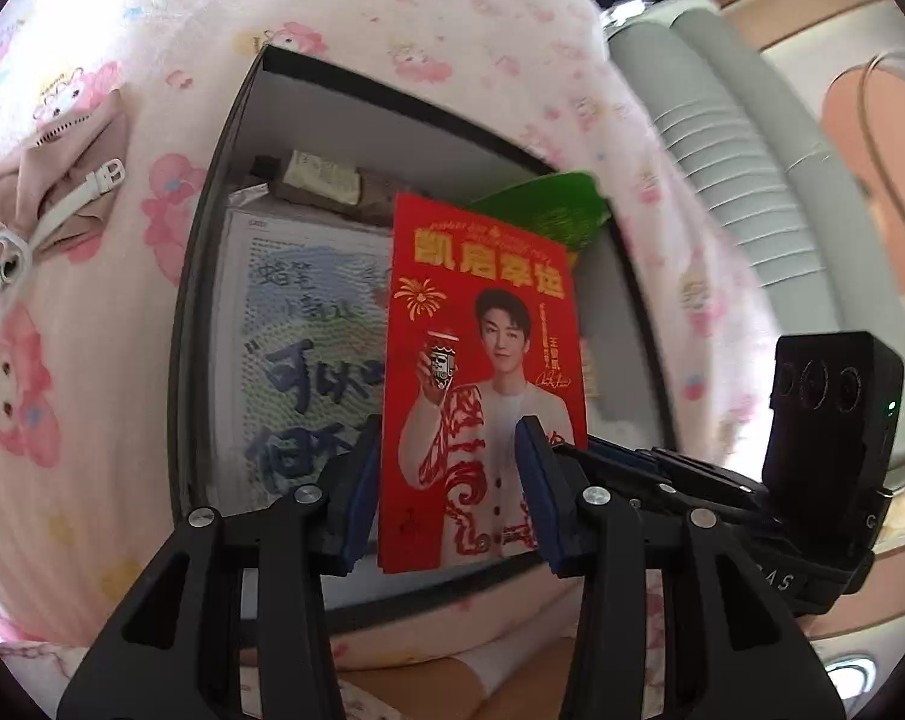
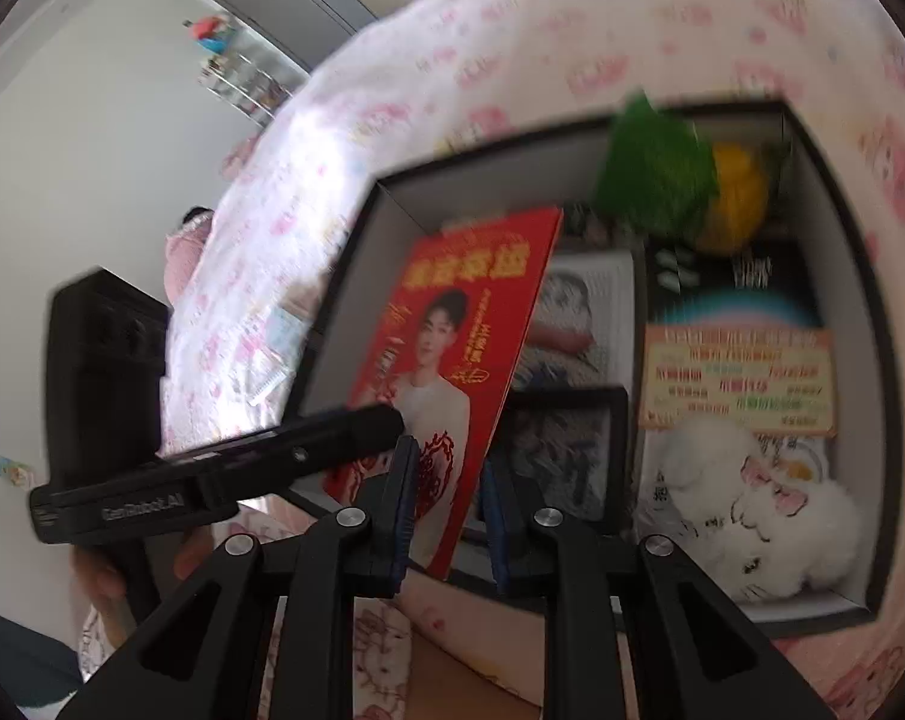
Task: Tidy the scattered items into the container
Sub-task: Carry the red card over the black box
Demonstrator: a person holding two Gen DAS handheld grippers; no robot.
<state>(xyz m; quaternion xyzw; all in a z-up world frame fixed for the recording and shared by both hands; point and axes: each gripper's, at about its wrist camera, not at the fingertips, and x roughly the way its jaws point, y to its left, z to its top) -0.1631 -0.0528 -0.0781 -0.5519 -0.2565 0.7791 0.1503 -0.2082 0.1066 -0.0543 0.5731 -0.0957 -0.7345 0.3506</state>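
Note:
A red card (image 1: pixel 482 360) printed with a person and yellow lettering hangs above an open black box (image 1: pixel 212 240) with white inner walls. It stands slanted between the pads of my left gripper (image 1: pixel 449 480), which is shut on its lower part. My right gripper (image 1: pixel 572 450) comes in from the right and pinches the card's edge. In the right wrist view the same card (image 2: pixel 452 348) sits between the pads of my right gripper (image 2: pixel 449 498). My left gripper (image 2: pixel 392 417) touches the card from the left. The box (image 2: pixel 872 300) lies on a pink patterned bedspread (image 2: pixel 512 30).
The box holds a sheet with blue lettering (image 1: pixel 308 348), a brown packet (image 1: pixel 320 180), something green (image 2: pixel 656 180) and yellow (image 2: pixel 737 204), a framed picture (image 2: pixel 566 450), a coloured text card (image 2: pixel 740 378) and a white plush (image 2: pixel 752 510). A beige garment with a white belt (image 1: pixel 74 180) lies to the box's left.

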